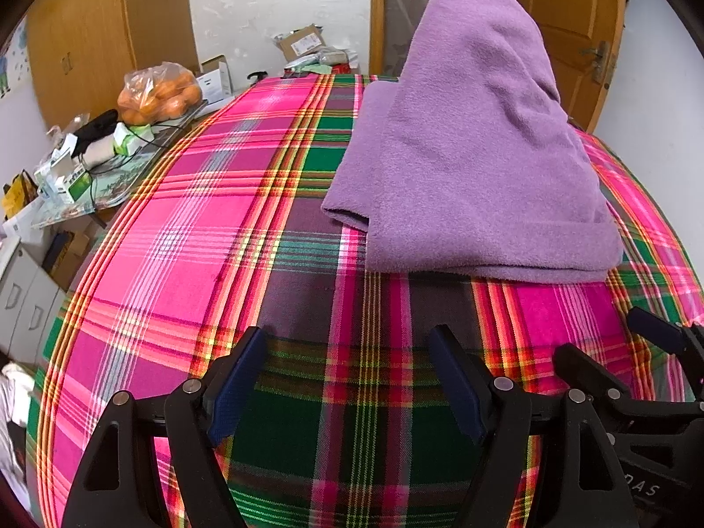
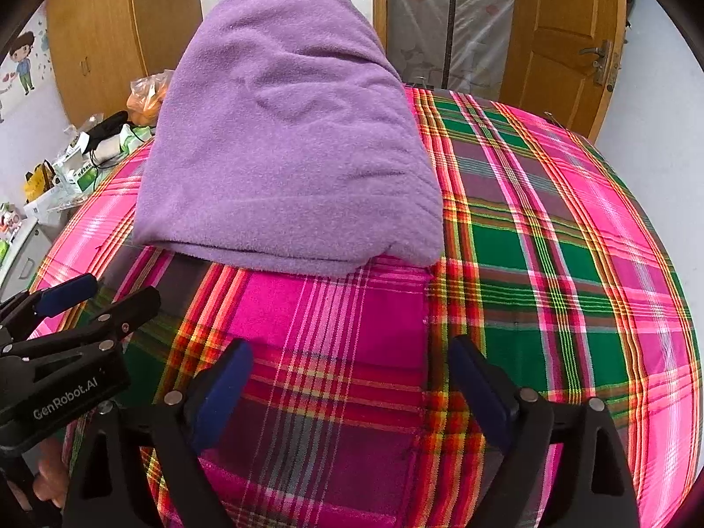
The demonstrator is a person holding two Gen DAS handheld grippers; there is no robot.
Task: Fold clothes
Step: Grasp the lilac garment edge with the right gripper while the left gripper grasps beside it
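Observation:
A folded purple fleece garment [image 1: 475,167] lies on the plaid bed cover [image 1: 198,229], its near folded edge facing me. In the right wrist view the same purple garment [image 2: 286,149] fills the upper middle. My left gripper [image 1: 352,352] hovers open over the cover, short of the garment, with nothing between its blue-padded fingers. My right gripper [image 2: 352,361] is also open and empty, just in front of the garment's near edge. Each gripper shows at the side of the other's view: the right gripper [image 1: 616,343], the left gripper [image 2: 101,295].
A cluttered side table [image 1: 110,167] at the left holds a bag of oranges [image 1: 158,94], boxes and cables. White drawers [image 1: 22,303] stand below it. Wooden doors [image 1: 567,31] and cardboard boxes [image 1: 301,42] lie beyond the bed. A hand [image 2: 50,475] grips the left tool.

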